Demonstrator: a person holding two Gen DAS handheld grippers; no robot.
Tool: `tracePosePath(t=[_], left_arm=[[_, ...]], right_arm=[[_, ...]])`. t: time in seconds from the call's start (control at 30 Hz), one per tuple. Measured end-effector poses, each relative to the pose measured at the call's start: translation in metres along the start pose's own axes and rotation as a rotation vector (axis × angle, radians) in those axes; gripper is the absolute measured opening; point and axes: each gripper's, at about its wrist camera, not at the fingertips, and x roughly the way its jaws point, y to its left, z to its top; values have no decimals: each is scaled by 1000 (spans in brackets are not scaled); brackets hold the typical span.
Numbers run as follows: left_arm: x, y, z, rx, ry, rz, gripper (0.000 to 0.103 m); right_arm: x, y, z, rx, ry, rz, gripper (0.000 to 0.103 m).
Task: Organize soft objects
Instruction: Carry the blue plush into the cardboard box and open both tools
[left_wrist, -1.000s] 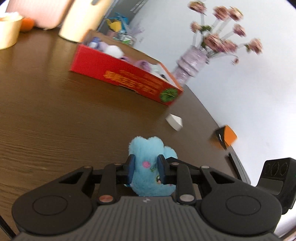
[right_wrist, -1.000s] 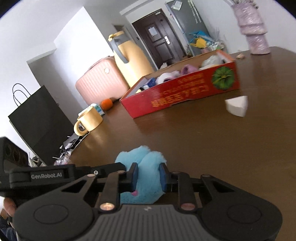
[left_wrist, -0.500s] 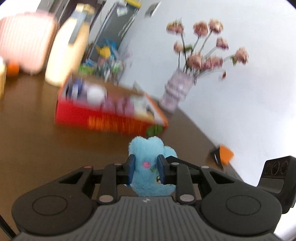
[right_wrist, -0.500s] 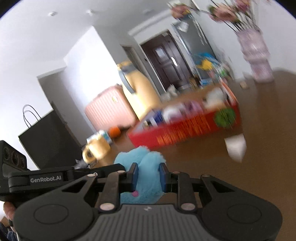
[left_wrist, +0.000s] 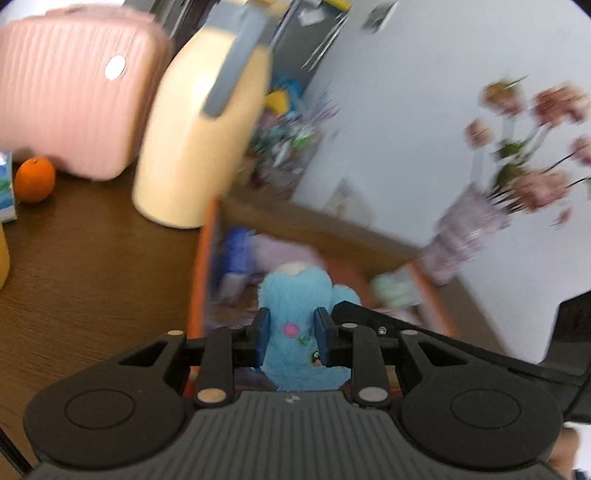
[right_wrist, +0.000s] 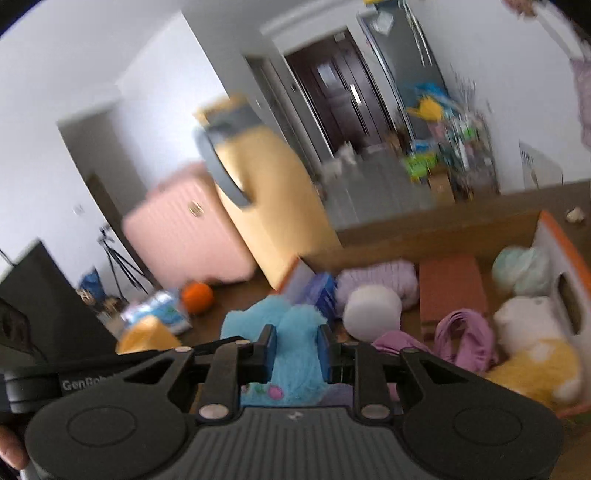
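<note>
Orange-rimmed box (right_wrist: 561, 236) holds pastel plush toys (right_wrist: 373, 312) and purple straps (right_wrist: 463, 338).

The left black two-finger gripper (left_wrist: 289, 334) is seen angled downward, its blue pads (left_wrist: 261, 329) pressed into both sides of a fluffy blue plush toy (left_wrist: 295, 314), which is held clear of any surface. The right black two-finger gripper (right_wrist: 294, 353) is pointed downward as well, its jaws closing, with the same toy squeezed between its blue pads (right_wrist: 324, 353). Both grippers are clamped on the one toy from opposite sides; each gripper's black body is visible at the edge of the other's view. A bit of hand (right_wrist: 11, 448) is glimpsed at the bottom-left corner of the right wrist view, behind the left gripper's body.
</note>
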Motion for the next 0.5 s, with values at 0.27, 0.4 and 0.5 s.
tracePosePath(t=[0.27,0.4,0.5], left_arm=[[35,9,-16,159,34,164,8],[39,-3,-23,210,35,202,9],[24,-9,-19,201,21,171,10]], right_arm=[[46,-4,-25,-13,80,-1,10],[38,3,-24,-52,81,-39,13],[16,3,-17,-82,49,-67,13]])
